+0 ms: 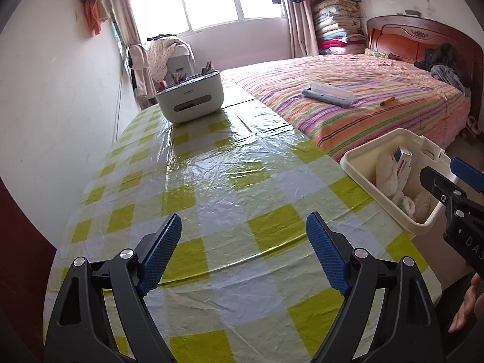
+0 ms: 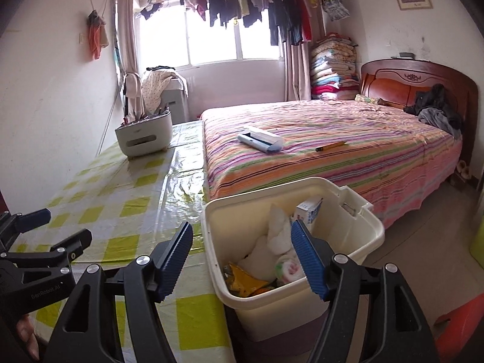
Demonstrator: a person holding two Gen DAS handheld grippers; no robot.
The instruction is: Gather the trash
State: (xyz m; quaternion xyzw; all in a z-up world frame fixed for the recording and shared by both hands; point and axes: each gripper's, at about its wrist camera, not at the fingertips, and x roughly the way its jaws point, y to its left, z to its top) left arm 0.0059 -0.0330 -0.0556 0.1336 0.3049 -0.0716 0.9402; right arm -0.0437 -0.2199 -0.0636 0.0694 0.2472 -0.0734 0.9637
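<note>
With both my left gripper (image 1: 243, 252) and right gripper (image 2: 242, 260) spread and empty, the cream plastic bin (image 2: 357, 211) just ahead of the right one holds the crumpled wrappers (image 2: 272, 254) (checked tablecloth (image 1: 211, 163) ahead looks cleared).

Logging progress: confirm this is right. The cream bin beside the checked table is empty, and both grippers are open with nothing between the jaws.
Not quite: the cream bin already holds tissues, a small carton and a yellow wrapper, as the right wrist view shows. The rest stands.

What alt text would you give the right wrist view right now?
The right claw hangs open and empty over a cream bin holding tissues, a small carton and a yellow wrapper. The bin stands beside a table with a green-checked cloth; a striped bed lies behind.
</note>
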